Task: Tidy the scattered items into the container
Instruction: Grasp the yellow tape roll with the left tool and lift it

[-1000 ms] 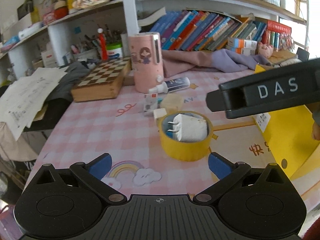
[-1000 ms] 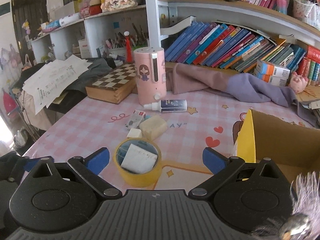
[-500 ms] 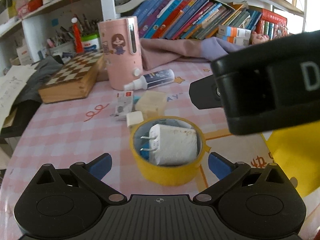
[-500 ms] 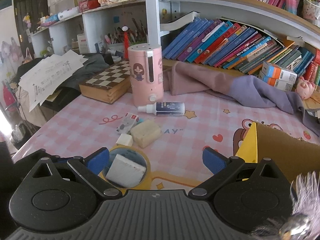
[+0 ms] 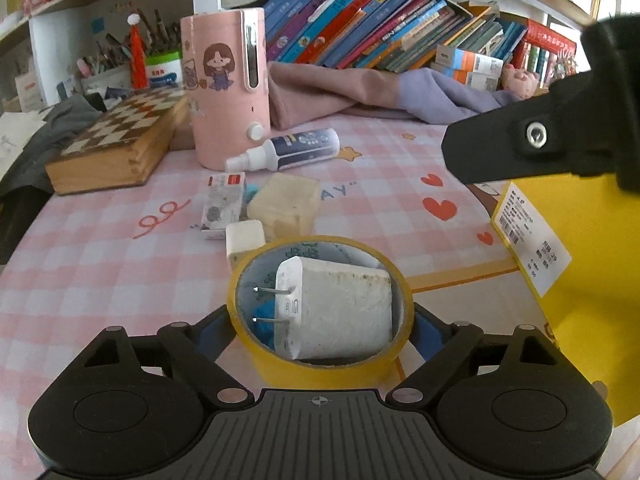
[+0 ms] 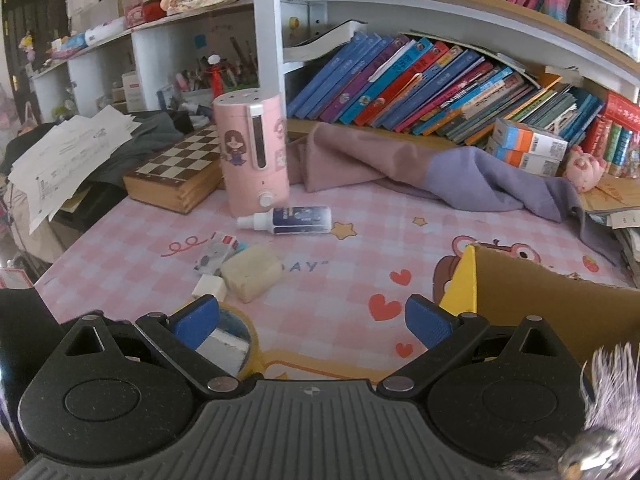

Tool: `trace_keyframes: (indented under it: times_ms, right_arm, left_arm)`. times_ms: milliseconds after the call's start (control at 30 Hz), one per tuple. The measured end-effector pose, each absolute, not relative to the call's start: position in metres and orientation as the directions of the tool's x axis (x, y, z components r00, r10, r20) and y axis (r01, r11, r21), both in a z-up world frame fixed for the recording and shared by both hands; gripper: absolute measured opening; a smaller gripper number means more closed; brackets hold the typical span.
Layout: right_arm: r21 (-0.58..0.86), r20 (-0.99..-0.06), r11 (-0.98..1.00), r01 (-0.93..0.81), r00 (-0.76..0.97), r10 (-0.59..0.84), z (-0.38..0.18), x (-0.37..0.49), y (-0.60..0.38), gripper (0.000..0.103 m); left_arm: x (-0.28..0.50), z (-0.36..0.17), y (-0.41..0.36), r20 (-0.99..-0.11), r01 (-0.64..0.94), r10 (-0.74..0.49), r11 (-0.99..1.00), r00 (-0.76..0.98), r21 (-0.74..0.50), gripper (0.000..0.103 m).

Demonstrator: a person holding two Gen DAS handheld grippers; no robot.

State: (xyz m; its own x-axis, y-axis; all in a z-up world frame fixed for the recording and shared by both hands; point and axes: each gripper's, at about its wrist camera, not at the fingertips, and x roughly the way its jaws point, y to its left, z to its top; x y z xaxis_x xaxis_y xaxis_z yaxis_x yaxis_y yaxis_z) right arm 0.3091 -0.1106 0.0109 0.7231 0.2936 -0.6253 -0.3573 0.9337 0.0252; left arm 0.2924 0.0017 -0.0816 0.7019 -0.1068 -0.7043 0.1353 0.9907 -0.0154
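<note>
Your left tool has dropped closer over the yellow tape roll, which a second ago sat well ahead of it. From the left wrist, its fingers now flank the roll and are closing; you cannot tell whether the pads touch it yet. A white charger lies inside the ring. On the right stands the yellow box, with your other tool's black body above it.

From the right wrist, your right tool hangs with blue pads wide apart and nothing between them over the pink tabletop; the tape roll is at lower left, the box at right.
</note>
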Motion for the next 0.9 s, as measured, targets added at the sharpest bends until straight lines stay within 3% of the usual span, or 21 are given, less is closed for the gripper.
trace_keyframes:
  times_ms: [533, 900]
  right_arm:
    - [0.032, -0.589, 0.936, -0.351, 0.750, 0.301, 0.021, 0.292, -0.106, 0.101]
    - [0.043, -0.611, 0.910, -0.413, 0.709, 0.351, 0.013, 0.280, -0.085, 0.101]
  left_arm:
    - [0.236, -0.025, 0.059, -0.594, -0.034, -0.088, 0.981, 0.800, -0.190, 0.090]
    - [0.201, -0.015, 0.092, -0.580, -0.183, 0.055, 0.969, 0.812, -0.164, 0.090]
